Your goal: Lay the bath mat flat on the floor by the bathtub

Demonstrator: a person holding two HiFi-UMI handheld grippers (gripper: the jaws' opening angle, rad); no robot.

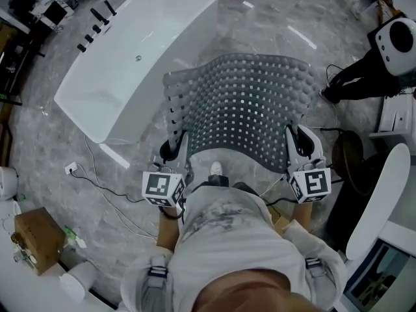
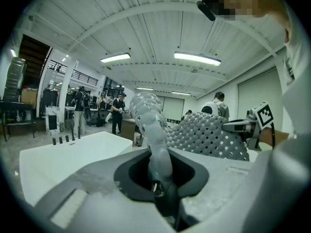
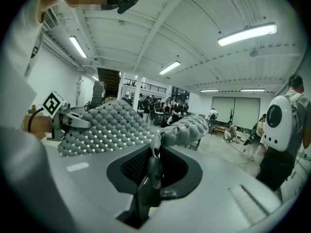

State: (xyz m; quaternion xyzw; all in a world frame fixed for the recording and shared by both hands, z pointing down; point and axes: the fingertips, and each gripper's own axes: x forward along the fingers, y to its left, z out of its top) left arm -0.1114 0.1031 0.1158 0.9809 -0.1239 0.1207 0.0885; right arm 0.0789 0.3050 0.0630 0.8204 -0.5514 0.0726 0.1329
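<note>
A grey rubber bath mat (image 1: pixel 244 103) with rows of bumps and small square holes hangs spread out in the air between my two grippers, above the marble floor. My left gripper (image 1: pixel 170 149) is shut on the mat's near left corner, whose edge (image 2: pixel 154 144) runs up out of the jaws. My right gripper (image 1: pixel 300 145) is shut on the near right corner (image 3: pixel 160 142). The white bathtub (image 1: pixel 140 51) stands on the floor to the mat's left, its long side close to the mat's left edge. The floor under the mat is hidden.
Black tap fittings (image 1: pixel 96 26) stand at the tub's far left side. A white cable (image 1: pixel 107 197) trails over the floor near my left. A cardboard box (image 1: pixel 39 238) sits lower left. A person in black (image 1: pixel 364 70) stands right. Several people (image 2: pixel 97 110) stand far off.
</note>
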